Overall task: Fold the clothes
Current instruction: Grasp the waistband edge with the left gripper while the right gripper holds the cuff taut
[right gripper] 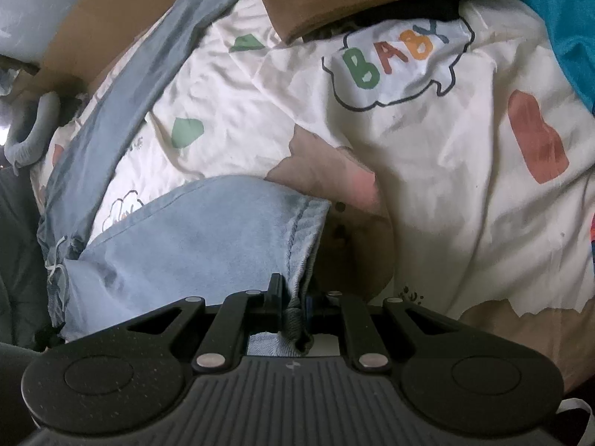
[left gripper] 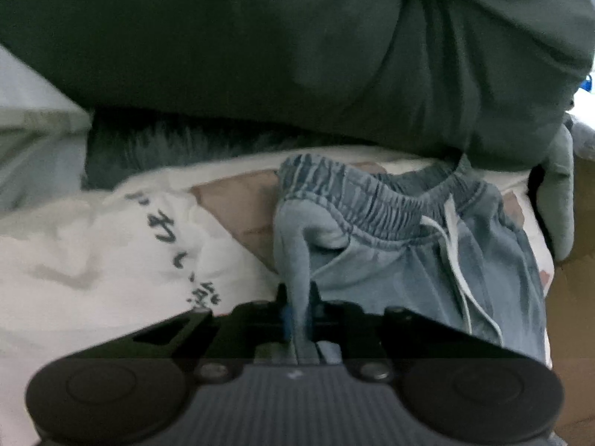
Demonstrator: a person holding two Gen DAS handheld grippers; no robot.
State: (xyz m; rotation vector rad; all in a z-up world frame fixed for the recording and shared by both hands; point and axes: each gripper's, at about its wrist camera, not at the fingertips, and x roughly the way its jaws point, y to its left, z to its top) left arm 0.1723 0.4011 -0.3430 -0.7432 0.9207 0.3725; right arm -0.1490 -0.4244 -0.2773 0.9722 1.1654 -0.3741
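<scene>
Printed bedsheet (right gripper: 427, 193): the cream work surface, wrinkled, carrying a "BABY" cloud print toward one o'clock in the right wrist view; it underlies everything.

Dark green garment (left gripper: 260, 44): a bulky mass filling the twelve o'clock half of the left wrist view, lying beyond the jeans and apparently not part of this step.

Pale denim trousers (right gripper: 193, 238): spread on the sheet, one leg running off toward eleven o'clock in the right wrist view, the other leg's hem drawn back toward six o'clock. The elastic waistband (left gripper: 372, 204) with its white drawstring (left gripper: 457, 260) sits at centre in the left wrist view.

Left gripper (left gripper: 299, 297): jaws together, clamped on a pinch of denim just below the waistband's left end.

Right gripper (right gripper: 293, 297): jaws together, clamped on the hem edge of the near leg.

Judgement: with waist and hem both held, the fold looks best made by keeping the cloth lightly taut between the two tongs, lifting evenly, and bringing the edges square. The thin left pinch may slip if tugged sideways.
</scene>
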